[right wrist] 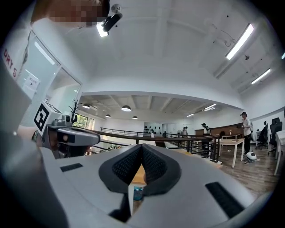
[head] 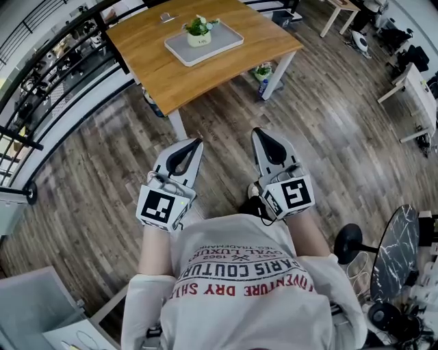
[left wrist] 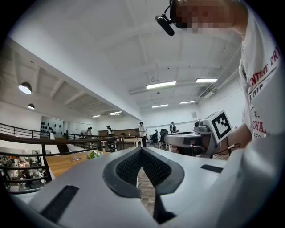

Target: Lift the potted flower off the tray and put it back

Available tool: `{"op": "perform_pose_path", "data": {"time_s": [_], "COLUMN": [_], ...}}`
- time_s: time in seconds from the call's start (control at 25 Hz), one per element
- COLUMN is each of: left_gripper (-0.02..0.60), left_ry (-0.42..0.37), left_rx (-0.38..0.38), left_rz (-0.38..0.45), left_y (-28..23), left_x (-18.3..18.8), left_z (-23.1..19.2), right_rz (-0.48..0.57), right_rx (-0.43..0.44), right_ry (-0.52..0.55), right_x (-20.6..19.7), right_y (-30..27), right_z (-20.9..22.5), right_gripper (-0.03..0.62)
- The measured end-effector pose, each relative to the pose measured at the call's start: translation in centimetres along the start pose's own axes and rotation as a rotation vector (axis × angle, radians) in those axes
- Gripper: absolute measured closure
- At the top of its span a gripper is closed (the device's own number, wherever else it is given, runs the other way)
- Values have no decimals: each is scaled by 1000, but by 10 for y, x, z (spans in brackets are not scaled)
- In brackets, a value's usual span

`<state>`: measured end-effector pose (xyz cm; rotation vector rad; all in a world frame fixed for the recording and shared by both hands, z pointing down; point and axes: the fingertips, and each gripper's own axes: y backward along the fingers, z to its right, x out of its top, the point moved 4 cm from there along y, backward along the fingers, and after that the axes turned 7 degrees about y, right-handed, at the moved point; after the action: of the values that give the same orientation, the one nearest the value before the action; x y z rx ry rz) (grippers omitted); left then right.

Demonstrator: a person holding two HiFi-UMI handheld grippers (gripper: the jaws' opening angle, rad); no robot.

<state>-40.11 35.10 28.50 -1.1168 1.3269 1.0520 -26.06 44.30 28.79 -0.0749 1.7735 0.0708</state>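
The potted flower [head: 199, 31], white blooms and green leaves in a pale pot, stands on a grey tray [head: 220, 42] on the wooden table [head: 157, 65] far ahead. Both grippers hang level over the wood floor close to the person's chest, well short of the table. My left gripper [head: 198, 141] is shut, its tips meeting with nothing between them [left wrist: 141, 148]. My right gripper [head: 256, 130] is shut and empty too [right wrist: 141, 145]. The flower [left wrist: 93, 154] shows small and distant in the left gripper view, where the right gripper [left wrist: 166, 139] sits alongside.
A black railing [head: 41, 75] runs along the left. Under the table stand a blue bottle [head: 263, 87] and a small plant [head: 263, 70]. A small grey object [head: 166, 17] lies on the table's far side. White desks [head: 417, 89] stand at the right, a dark round top [head: 397, 246] at lower right.
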Motion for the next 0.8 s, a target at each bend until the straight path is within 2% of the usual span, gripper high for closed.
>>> {"op": "perform_pose_path", "data": {"time_s": [0.24, 0.28, 0.36, 0.4, 0.56, 0.8], "left_gripper": [569, 569, 569, 569, 569, 569], "left_ry": [19, 23, 30, 30, 26, 29], "left_rx": [20, 23, 31, 34, 66, 181], "left_rz": [-14, -15, -17, -19, -27, -56], "left_y": [-7, -8, -12, -15, -33, -82], "left_x": [-2, -3, -6, -7, -10, -18], "left_z": [-9, -10, -12, -13, -20, -35], "right_rz": [28, 21, 4, -1, 6, 48], "right_rx": [-11, -8, -5, -11, -21, 81], "right_ry": [5, 0, -12, -13, -22, -34], "right_x": [2, 1, -3, -5, -12, -34], "right_y": [-8, -10, -18, -22, -38, -83], "right_z": [11, 15, 24, 30, 56, 111], "right_gripper": [561, 524, 312, 275, 246, 244]}}
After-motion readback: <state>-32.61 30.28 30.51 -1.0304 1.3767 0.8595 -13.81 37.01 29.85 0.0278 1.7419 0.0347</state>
